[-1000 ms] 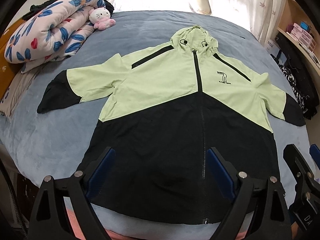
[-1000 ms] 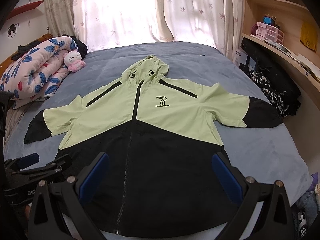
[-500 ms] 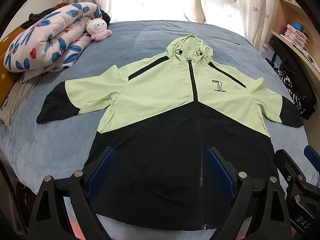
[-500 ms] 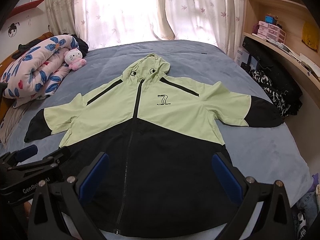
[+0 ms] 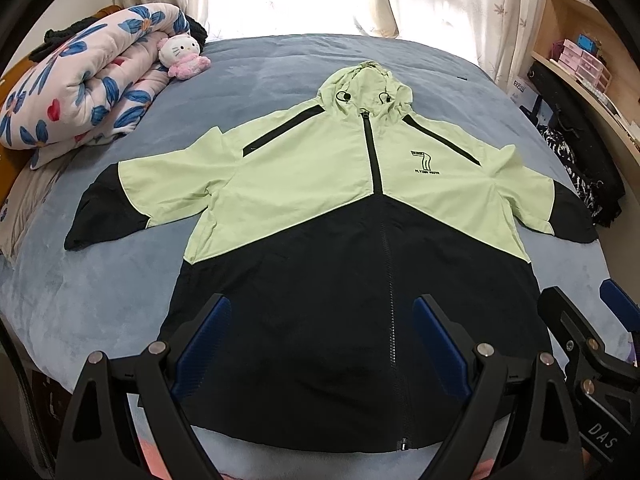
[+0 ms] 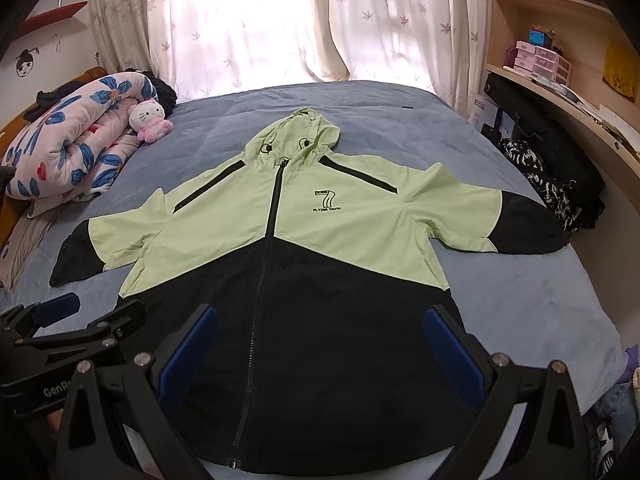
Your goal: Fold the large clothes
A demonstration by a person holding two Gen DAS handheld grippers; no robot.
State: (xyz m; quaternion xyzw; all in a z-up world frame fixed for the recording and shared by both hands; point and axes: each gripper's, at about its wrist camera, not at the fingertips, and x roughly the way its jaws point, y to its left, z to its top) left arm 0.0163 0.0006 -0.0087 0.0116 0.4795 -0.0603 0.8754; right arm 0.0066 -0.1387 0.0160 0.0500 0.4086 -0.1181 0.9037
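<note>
A light green and black hooded jacket (image 5: 320,208) lies flat, front up and zipped, on the blue-grey bed (image 5: 100,288), with sleeves spread and hood toward the window. It also shows in the right wrist view (image 6: 320,248). My left gripper (image 5: 322,320) is open and empty, held above the jacket's black hem. My right gripper (image 6: 320,332) is open and empty above the same hem, to the right of the left one. The right gripper shows at the left wrist view's right edge (image 5: 580,336); the left gripper shows at the right wrist view's left edge (image 6: 72,320).
A rolled floral quilt (image 5: 80,80) and a Hello Kitty plush (image 5: 182,54) lie at the bed's far left. Dark clothes (image 6: 552,176) are piled beside the bed on the right, under a wooden shelf (image 6: 560,92). Curtains (image 6: 280,20) hang behind.
Both grippers have drawn back and tilted up a little, so the jacket sits slightly lower in both views. The jacket has not moved. Both grippers stay open.
</note>
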